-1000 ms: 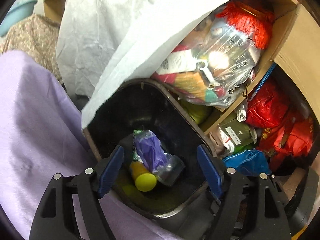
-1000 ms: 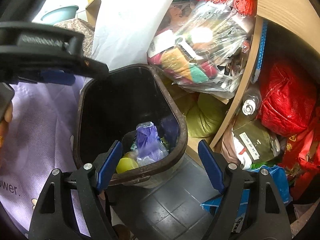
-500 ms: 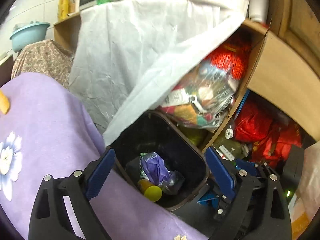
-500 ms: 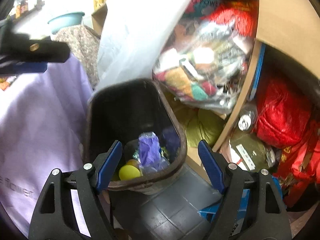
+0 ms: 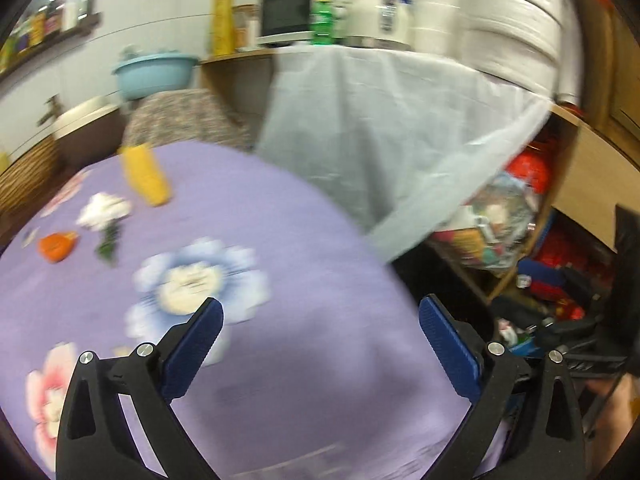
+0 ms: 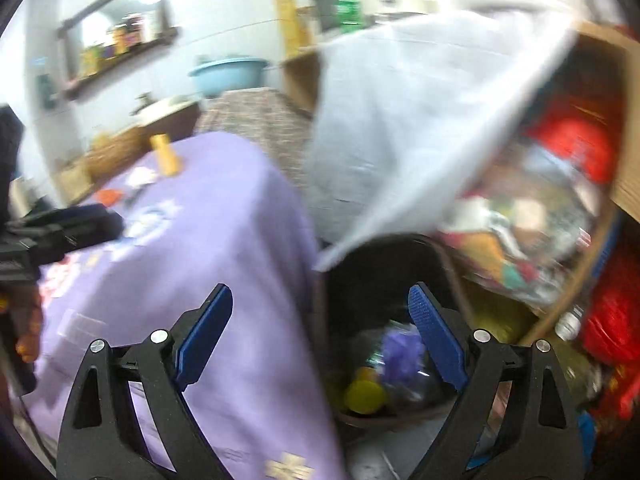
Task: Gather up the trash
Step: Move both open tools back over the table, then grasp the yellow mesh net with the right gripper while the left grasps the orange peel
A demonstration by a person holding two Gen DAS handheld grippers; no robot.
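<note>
Left gripper (image 5: 320, 344): spread, empty; swung up from bin to purple table (image 5: 320, 360). Trash at frame's upper left: yellow piece (image 5: 146, 176), orange scrap (image 5: 56, 246).
Right gripper (image 6: 320, 336): spread, empty; bin (image 6: 452, 276) lower right, already loaded. Next pick likely.

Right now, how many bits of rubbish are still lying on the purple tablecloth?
3 that I can see: a yellow wrapper at the far edge, a white crumpled piece nearer, and an orange scrap to its left. Blur may hide smaller ones.
</note>
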